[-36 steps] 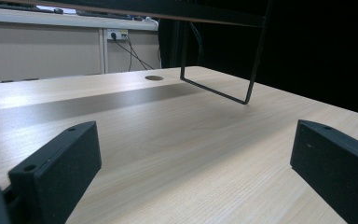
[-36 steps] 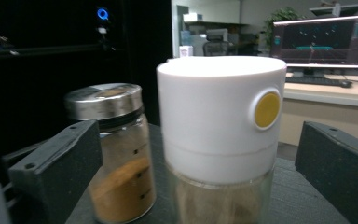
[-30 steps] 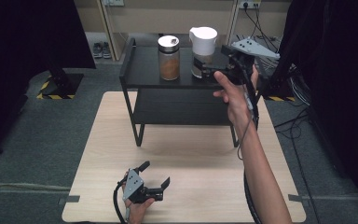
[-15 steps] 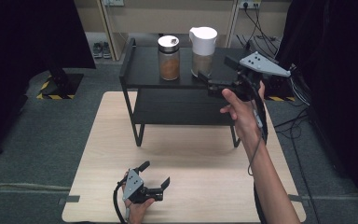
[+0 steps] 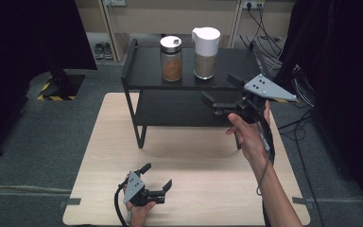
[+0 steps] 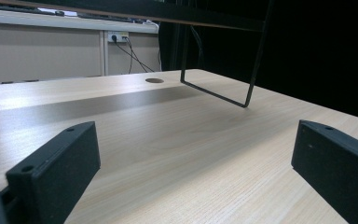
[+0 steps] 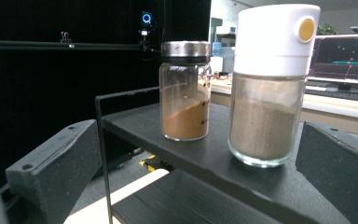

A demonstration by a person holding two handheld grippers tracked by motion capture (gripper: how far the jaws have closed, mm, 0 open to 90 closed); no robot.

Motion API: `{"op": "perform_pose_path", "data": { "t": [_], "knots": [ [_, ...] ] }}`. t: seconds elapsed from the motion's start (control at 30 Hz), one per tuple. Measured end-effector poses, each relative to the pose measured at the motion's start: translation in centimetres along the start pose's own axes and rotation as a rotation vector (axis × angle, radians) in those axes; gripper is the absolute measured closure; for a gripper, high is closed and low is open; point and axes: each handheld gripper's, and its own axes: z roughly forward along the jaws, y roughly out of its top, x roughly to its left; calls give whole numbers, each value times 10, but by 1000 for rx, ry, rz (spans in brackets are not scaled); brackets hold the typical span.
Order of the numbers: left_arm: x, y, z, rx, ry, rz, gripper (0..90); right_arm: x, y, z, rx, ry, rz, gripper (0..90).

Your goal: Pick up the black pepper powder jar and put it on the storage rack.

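A black two-tier shelf (image 5: 146,80) stands at the back of a light wooden table (image 5: 194,170). On its top tier are a silver-lidded jar (image 5: 171,59) of orange-brown powder and a white-lidded jar (image 5: 205,52) of grey-brown powder. My right gripper (image 5: 220,90) hovers open at the shelf's front right, short of the white-lidded jar, with nothing in it. In the right gripper view both jars (image 7: 185,107) (image 7: 268,93) stand beyond the spread jaws. My left gripper (image 5: 157,176) rests open on the table near the front edge, holding nothing.
The shelf's lower tier (image 5: 179,106) is bare. In the left gripper view a thin shelf leg (image 6: 251,70) rises from the table ahead. Grey floor surrounds the table, with cables (image 5: 302,127) to the right and shoes (image 5: 104,49) at the back.
My right gripper has drawn back from the white-lidded jar toward the shelf's front right and sunk lower. The jar stays on the top tier. The left gripper has not moved.
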Motion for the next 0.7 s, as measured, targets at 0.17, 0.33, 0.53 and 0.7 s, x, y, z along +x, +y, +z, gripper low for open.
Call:
{"op": "perform_pose_path", "data": {
  "t": [0.17, 0.33, 0.53, 0.7],
  "knots": [
    [1, 0, 0, -3, -3, -1, 3, 4, -11, -7, -12, 11, 4, 4],
    [1, 0, 0, -2, -4, -1, 3, 7, -25, -14, -16, 13, 19, 5],
    [1, 0, 1, 2, -3, -1, 3, 9, -47, -23, -5, 29, 13, 4],
    [1, 0, 1, 2, -2, 0, 3, 13, -69, -31, 16, 33, 15, 4]
  ]
}}
